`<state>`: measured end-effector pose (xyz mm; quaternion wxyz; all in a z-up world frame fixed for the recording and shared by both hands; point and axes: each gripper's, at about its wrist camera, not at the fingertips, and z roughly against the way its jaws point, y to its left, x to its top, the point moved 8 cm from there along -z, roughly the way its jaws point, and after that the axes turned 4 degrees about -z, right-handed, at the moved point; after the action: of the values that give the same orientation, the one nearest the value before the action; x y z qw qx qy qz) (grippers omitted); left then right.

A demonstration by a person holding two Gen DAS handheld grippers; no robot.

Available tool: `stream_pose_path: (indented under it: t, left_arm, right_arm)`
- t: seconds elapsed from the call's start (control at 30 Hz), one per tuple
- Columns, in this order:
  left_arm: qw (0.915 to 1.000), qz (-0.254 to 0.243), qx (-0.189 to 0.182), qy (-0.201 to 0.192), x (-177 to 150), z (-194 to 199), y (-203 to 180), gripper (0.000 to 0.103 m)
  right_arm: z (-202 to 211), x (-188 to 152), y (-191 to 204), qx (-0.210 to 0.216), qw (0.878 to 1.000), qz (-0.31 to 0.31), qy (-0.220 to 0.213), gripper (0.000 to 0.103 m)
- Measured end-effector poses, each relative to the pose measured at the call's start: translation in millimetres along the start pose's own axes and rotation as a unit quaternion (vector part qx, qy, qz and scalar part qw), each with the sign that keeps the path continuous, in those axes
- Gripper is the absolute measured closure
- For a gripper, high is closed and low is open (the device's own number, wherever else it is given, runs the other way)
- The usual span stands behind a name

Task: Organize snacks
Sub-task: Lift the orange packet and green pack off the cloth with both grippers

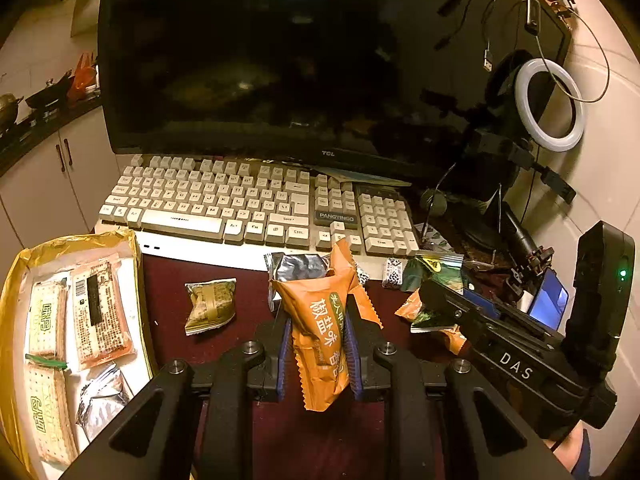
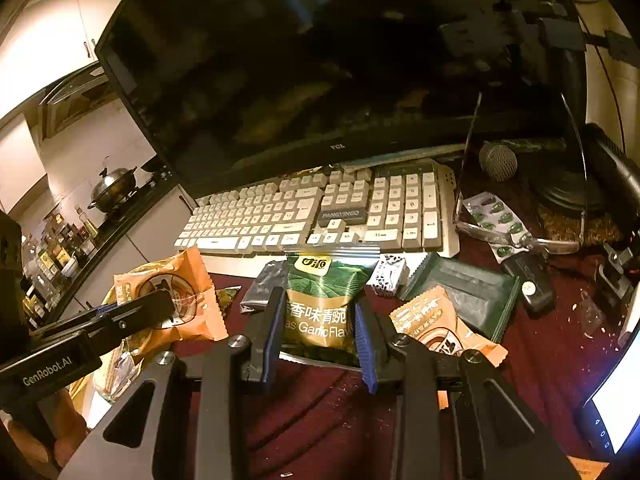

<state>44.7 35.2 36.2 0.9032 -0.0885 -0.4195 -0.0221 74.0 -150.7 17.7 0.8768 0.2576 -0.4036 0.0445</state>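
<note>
Both sets of jaws are clamped tight on snacks: the left gripper [image 1: 318, 354] pinches an orange packet [image 1: 320, 336] between its blue pads, held upright off the dark red tabletop [image 1: 240, 304], and the right gripper [image 2: 320, 340] squeezes a green pea packet [image 2: 326, 304] just in front of the keyboard [image 2: 320, 212]. Off to the left sits a yellow-lined box [image 1: 12, 300] with cracker packs [image 1: 102, 312] already lying flat inside, and a small olive packet [image 1: 210, 304] lies loose on the table between box and left gripper. More wrappers, including another orange packet [image 2: 440, 328], are scattered near the right gripper below the dark monitor [image 2: 320, 60].
</note>
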Motion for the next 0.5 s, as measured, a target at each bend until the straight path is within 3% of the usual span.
stream_pose_path:
  t: [0.5]
  left_arm:
    - [0.9996,0.000,-0.005,-0.027,7.1,27.3,2.6,0.080]
  right_arm:
    - [14.5,2.4,27.3,0.039,0.998,0.044,-0.034,0.071]
